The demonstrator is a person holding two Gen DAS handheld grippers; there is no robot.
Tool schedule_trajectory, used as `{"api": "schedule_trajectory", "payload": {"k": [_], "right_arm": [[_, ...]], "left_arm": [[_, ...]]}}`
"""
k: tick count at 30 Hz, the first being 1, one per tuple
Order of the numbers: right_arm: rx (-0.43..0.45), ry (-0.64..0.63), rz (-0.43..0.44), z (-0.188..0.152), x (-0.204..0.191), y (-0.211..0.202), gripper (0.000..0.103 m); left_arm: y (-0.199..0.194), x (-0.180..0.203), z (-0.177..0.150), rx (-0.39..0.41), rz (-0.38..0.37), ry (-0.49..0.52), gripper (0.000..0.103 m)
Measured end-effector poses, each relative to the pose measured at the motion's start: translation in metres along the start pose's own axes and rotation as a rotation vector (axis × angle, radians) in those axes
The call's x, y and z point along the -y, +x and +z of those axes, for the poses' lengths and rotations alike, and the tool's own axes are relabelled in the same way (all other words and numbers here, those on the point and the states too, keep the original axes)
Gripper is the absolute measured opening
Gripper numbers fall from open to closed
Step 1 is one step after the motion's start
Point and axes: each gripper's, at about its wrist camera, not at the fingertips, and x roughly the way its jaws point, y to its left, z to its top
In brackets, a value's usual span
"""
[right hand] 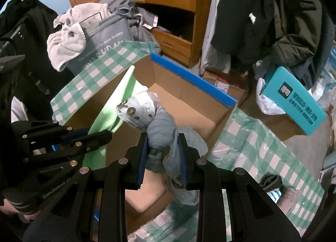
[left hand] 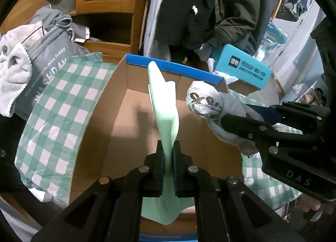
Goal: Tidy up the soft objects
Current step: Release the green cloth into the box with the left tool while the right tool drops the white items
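My left gripper point(left hand: 168, 147) is shut on a light green cloth point(left hand: 164, 105) and holds it above an open cardboard box point(left hand: 126, 103) with a blue rim. The cloth also shows in the right wrist view point(right hand: 117, 105), with the left gripper point(right hand: 105, 135) at the left. My right gripper point(right hand: 162, 143) is shut on a grey-blue printed fabric bundle point(right hand: 151, 116) over the same box point(right hand: 189, 103). In the left wrist view the right gripper point(left hand: 229, 120) comes in from the right, holding the bundle point(left hand: 205, 101) beside the green cloth.
A green-and-white checked sheet point(left hand: 56, 116) lies around the box. A grey laundry bag point(left hand: 46, 61) with grey towels stands at the left. A wooden cabinet point(left hand: 105, 11), hanging dark coats point(left hand: 210, 11) and a teal box point(left hand: 241, 67) stand behind.
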Motion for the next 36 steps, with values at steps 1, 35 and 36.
{"api": "schedule_trajectory", "payload": {"k": [1,35,36], "right_arm": [[-0.004,-0.001,0.004,0.001,-0.001,0.001,0.026],[-0.016,0.145,-0.075,-0.044,0.057,-0.033,0.058],[-0.017,0.152,-0.078,-0.047,0.06,-0.035,0.058]], "left_arm": [[0.001,0.0,0.0,-0.005,0.003,0.004,0.006],[-0.003,0.048,-0.004,-0.008,-0.007,0.101,0.056],[-0.003,0.052,-0.005,-0.006,-0.01,0.108,0.057]]}}
